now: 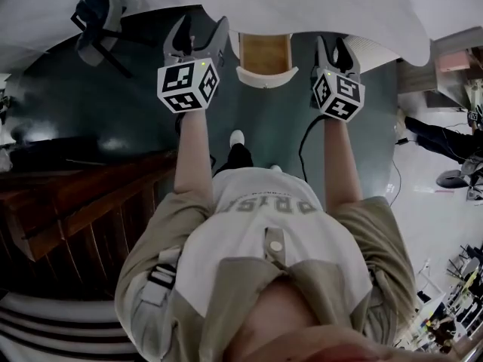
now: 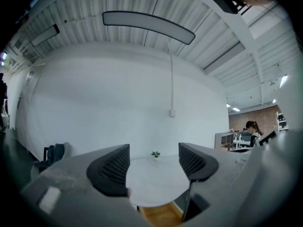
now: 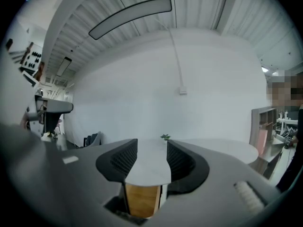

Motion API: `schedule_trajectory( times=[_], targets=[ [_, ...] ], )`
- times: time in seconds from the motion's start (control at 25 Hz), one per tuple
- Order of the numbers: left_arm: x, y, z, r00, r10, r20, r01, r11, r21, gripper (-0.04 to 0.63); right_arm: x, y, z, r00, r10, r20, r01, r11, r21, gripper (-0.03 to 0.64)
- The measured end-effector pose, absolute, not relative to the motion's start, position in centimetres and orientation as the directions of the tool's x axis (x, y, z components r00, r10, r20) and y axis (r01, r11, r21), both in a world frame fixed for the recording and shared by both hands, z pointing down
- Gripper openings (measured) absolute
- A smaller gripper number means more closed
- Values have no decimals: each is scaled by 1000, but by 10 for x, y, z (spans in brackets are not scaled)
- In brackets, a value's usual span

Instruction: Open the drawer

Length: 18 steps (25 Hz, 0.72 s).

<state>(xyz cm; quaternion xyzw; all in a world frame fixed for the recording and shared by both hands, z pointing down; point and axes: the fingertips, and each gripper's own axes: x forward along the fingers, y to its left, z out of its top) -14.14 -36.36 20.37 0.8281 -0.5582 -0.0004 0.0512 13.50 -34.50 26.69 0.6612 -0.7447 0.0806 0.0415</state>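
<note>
The drawer (image 1: 264, 57) stands pulled out from under the white table (image 1: 324, 6), showing its wooden inside and white front. Both grippers are held up level in front of it, apart from it. My left gripper (image 1: 198, 35) is open and empty, left of the drawer. My right gripper (image 1: 336, 51) is part open with nothing between its pads, right of the drawer. In the left gripper view the jaws (image 2: 154, 163) frame the table top (image 2: 156, 186), the drawer's wood (image 2: 161, 217) below. In the right gripper view the jaws (image 3: 151, 157) sit above the drawer (image 3: 139, 200).
A small plant (image 2: 155, 153) stands at the table's far edge. A chair with a dark jacket (image 1: 94, 17) is at the left. Dark wooden steps (image 1: 75, 202) lie at my left. A black cable (image 1: 306, 145) trails on the floor. A shelf unit (image 3: 262, 126) stands right.
</note>
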Motion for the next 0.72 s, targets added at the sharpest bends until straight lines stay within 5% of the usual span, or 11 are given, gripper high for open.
schedule_trajectory(
  times=[0.44, 0.56, 0.64, 0.72],
  targets=[
    [-134, -370, 160, 407, -913, -4, -912, -406, 64, 325, 128, -354, 180, -151, -986, 70, -989, 150, -17, 182],
    [-137, -369, 155, 398, -917, -19, -916, -399, 51, 270, 129, -353, 173, -140, -989, 53, -990, 140, -14, 86],
    [-141, -366, 152, 379, -925, -41, -924, -380, 41, 169, 129, -351, 172, -132, -990, 48, -991, 132, -2, 5],
    [-144, -364, 150, 359, -932, -60, -932, -361, 34, 91, 127, -350, 172, -137, -990, 45, -990, 137, 6, 5]
  ],
)
